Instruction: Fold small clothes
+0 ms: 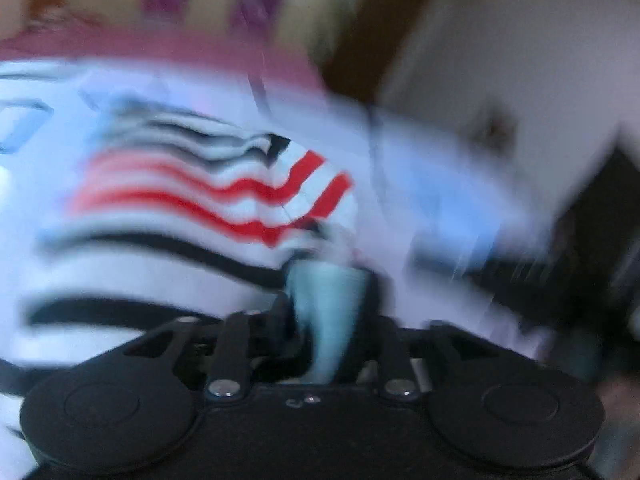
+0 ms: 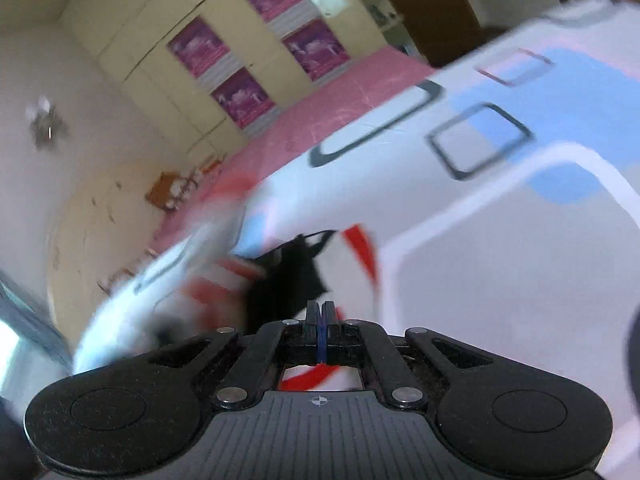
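The small garment [image 1: 208, 200] is white with red and black stripes. It lies rumpled on a white bedsheet [image 1: 420, 168] with blue patches, and the left wrist view of it is heavily blurred. My left gripper [image 1: 326, 276] reaches to the garment's right edge. One pale teal finger [image 1: 332, 312] shows, but blur hides how the jaws stand. In the right wrist view, my right gripper [image 2: 320, 306] has its fingers pressed together, and a bunched black-edged corner of the garment [image 2: 292, 272] sits at their tips. Red-striped cloth also shows under the gripper.
The bedsheet [image 2: 500, 280] with blue and outlined rectangles fills the right of the right wrist view. A pink cover [image 2: 340, 108] lies beyond it. A cream wardrobe [image 2: 160, 64] with purple panels stands behind, and a brown door [image 2: 424, 4] is to its right.
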`<state>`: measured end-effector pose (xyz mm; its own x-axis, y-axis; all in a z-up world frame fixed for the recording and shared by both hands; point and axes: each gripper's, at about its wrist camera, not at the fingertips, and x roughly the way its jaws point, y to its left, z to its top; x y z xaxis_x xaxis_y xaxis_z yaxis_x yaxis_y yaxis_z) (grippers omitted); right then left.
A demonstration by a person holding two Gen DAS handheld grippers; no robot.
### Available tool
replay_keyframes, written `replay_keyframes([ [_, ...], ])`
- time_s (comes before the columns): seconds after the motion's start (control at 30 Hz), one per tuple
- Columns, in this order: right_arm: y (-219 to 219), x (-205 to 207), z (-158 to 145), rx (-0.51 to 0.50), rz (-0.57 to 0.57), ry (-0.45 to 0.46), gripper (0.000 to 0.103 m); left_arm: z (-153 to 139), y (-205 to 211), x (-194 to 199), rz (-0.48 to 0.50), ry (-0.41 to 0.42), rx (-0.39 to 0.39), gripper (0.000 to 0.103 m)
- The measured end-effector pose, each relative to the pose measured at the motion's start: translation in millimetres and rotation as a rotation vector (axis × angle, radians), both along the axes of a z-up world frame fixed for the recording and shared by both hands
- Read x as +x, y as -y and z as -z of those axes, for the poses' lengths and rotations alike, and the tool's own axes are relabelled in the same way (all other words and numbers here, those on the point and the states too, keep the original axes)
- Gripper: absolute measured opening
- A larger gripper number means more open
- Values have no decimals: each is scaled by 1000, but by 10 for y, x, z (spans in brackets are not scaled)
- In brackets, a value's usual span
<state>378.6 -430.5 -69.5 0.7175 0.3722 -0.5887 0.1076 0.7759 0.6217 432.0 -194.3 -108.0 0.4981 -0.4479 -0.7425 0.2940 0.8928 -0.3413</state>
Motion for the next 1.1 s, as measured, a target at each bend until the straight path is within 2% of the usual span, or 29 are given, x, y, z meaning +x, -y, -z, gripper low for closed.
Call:
replay_keyframes([
  [0.03, 75, -9, 3, -35, 29, -15, 23, -48, 109, -90, 35, 52, 62, 35],
  [0.07, 138, -44, -5, -49, 32, 1, 63, -164, 107, -154, 76, 80, 52, 38],
  [0.1, 189, -78, -15, -36, 13, 36, 66, -276, 36, -198, 102, 87, 4, 40],
  [0.13, 241, -88, -12, -3, -8, 44, 66, -407, -119, -233, 99, 100, -65, 38],
  [0.17, 273, -68, 9, 22, -21, 30, 64, -523, -303, -243, 74, 124, -102, 38],
  [0.2, 274, -57, 41, 47, -45, 23, 57, -592, -444, -221, 46, 149, -90, 36],
  [0.27, 196, 16, 100, 101, -97, 7, 56, -658, -740, -113, -22, 207, -3, 33],
  [0.3, 122, 47, 119, 109, -121, -3, 56, -641, -848, 18, -47, 201, 23, 33],
  [0.37, -30, 129, 172, 91, -162, -33, 56, -518, -1078, 195, -77, 146, 10, 29],
  [0.47, -189, 205, 224, 52, -196, -100, 56, -395, -1105, 107, -63, 72, 25, 29],
  [0.5, -208, 207, 210, 59, -205, -106, 56, -350, -1115, 71, -72, 81, 36, 32],
  [0.6, -294, 213, 156, 25, -224, -143, 57, -238, -1103, -11, -56, 106, 82, 33],
  [0.67, -390, 240, 173, -28, -234, -189, 56, -187, -1102, -38, -61, 118, 71, 34],
  [0.7, -422, 250, 171, -55, -237, -175, 40, -181, -1116, -38, -62, 120, 63, 34],
  [0.73, -476, 233, 171, -93, -256, -174, 34, -191, -1126, -40, -57, 127, 66, 34],
  [0.77, -572, 224, 173, -159, -262, -170, 34, -190, -1132, -21, -54, 133, 68, 34],
  [0.8, -620, 179, 179, -180, -268, -154, 31, -212, -1156, -38, -52, 143, 65, 32],
  [0.9, -767, 37, 28, -151, -338, -20, 30, -288, -1308, -131, -35, 184, 27, 31],
  [0.93, -792, 31, 20, -156, -348, -4, 30, -247, -1366, -129, -32, 165, 18, 34],
  [0.97, -801, 29, 84, -185, -345, -13, 30, -183, -1389, -108, -19, 143, 22, 35],
  [1.0, -741, 46, 243, -235, -304, -80, 30, -155, -1400, -109, 1, 142, 14, 35],
  [1.03, -618, 44, 383, -208, -273, -107, 30, -153, -1385, -112, 13, 148, 20, 35],
  [1.07, -436, -3, 465, -92, -234, -95, 30, -157, -1362, -113, 19, 152, 30, 35],
  [1.1, -375, -22, 470, -56, -211, -96, 30, -160, -1337, -112, 26, 157, 41, 36],
])
